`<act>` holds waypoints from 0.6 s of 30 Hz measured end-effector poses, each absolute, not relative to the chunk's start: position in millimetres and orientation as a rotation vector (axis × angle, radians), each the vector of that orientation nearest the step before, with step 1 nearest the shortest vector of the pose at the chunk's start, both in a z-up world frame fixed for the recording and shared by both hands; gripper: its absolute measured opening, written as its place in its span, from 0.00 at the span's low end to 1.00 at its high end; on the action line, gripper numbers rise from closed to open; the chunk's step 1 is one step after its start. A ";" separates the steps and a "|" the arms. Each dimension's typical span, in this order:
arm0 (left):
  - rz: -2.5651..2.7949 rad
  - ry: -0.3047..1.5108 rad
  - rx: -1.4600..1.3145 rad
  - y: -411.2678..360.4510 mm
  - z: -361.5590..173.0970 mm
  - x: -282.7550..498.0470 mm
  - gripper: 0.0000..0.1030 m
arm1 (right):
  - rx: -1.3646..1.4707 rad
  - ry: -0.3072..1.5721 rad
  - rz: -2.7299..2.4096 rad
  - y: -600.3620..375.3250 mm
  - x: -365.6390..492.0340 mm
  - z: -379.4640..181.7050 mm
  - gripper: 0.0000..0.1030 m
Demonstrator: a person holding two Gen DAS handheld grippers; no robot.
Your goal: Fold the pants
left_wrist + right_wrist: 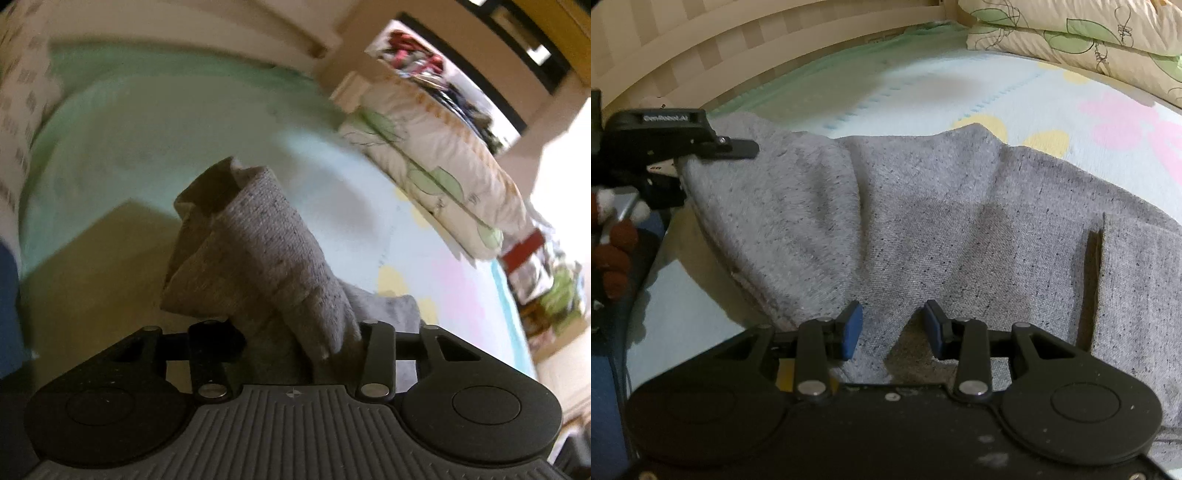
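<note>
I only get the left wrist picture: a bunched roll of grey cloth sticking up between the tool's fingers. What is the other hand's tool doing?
Observer: The right gripper has a fold of the grey pants between its blue pads. I cannot tell whether they pinch it.
Operator: Is the rest of the cloth bunched up too?
Observer: No, it lies spread wide across the flowered sheet, with a few creases.
Operator: Where on it does my tool sit?
Observer: The left gripper is at the pants' far left edge, and that edge is raised off the sheet.
</note>
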State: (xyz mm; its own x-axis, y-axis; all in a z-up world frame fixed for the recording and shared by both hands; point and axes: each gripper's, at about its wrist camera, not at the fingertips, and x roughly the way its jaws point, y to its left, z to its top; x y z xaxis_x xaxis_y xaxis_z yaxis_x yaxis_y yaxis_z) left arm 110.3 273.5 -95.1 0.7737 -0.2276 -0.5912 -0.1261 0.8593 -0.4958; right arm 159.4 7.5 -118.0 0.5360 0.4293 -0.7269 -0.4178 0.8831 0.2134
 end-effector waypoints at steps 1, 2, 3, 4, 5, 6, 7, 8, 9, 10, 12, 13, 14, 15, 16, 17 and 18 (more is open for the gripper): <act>-0.063 0.684 -0.526 270.0 -91.9 109.0 0.42 | 0.020 0.875 0.500 7.3 159.7 -116.2 0.39; -0.066 0.674 -0.512 267.3 -88.5 107.0 0.42 | 0.028 0.878 0.495 6.8 158.6 -114.3 0.39; -0.071 0.665 -0.501 265.1 -85.0 105.1 0.42 | 0.038 0.873 0.489 5.9 157.3 -112.1 0.39; -0.073 0.657 -0.490 263.3 -82.5 103.9 0.42 | 0.046 0.859 0.481 5.1 155.1 -109.8 0.39; -0.076 0.648 -0.474 261.0 -78.6 102.0 0.42 | 0.045 0.846 0.481 4.2 152.0 -109.1 0.39; -0.082 0.639 -0.457 258.2 -74.6 100.3 0.42 | 0.036 0.844 0.485 5.4 148.6 -110.1 0.40; -0.093 0.633 -0.445 255.4 -71.9 100.2 0.42 | 0.015 0.857 0.494 8.4 144.9 -113.9 0.41; -0.109 0.631 -0.432 251.6 -69.0 100.3 0.42 | -0.019 0.847 0.499 12.4 139.6 -117.4 0.41; -0.114 0.630 -0.419 248.2 -67.8 100.8 0.42 | -0.067 0.818 0.504 16.9 134.8 -119.3 0.41; -0.110 0.634 -0.408 245.1 -67.4 102.2 0.42 | -0.109 0.798 0.509 21.2 131.0 -120.0 0.41; -0.080 0.652 -0.412 243.6 -70.1 104.5 0.43 | -0.108 0.805 0.508 21.6 130.8 -119.1 0.41; -0.065 0.667 -0.432 244.8 -73.2 106.2 0.44 | -0.091 0.817 0.510 19.9 133.1 -118.4 0.41; -0.052 0.692 -0.468 248.5 -78.1 108.0 0.47 | -0.080 0.824 0.515 17.3 134.3 -118.0 0.41; -0.044 0.717 -0.508 252.7 -83.5 109.4 0.59 | -0.072 0.827 0.519 15.9 135.3 -117.9 0.41; -0.043 0.744 -0.550 256.9 -89.3 111.1 0.77 | -0.070 0.828 0.521 15.1 136.1 -117.8 0.41; -0.052 0.773 -0.589 261.1 -95.6 113.6 0.83 | -0.073 0.828 0.522 15.1 136.0 -117.7 0.41; -0.054 0.800 -0.608 264.3 -100.5 116.2 0.87 | -0.076 0.827 0.522 15.5 136.0 -117.9 0.41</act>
State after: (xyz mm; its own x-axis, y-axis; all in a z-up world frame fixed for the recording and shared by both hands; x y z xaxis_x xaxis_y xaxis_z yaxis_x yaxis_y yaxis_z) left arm 116.2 264.3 -100.5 0.7049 -0.2685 -0.6566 -0.1780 0.8291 -0.5301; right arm 136.0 15.5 -117.9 0.5588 0.4134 -0.7189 -0.4717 0.8714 0.1345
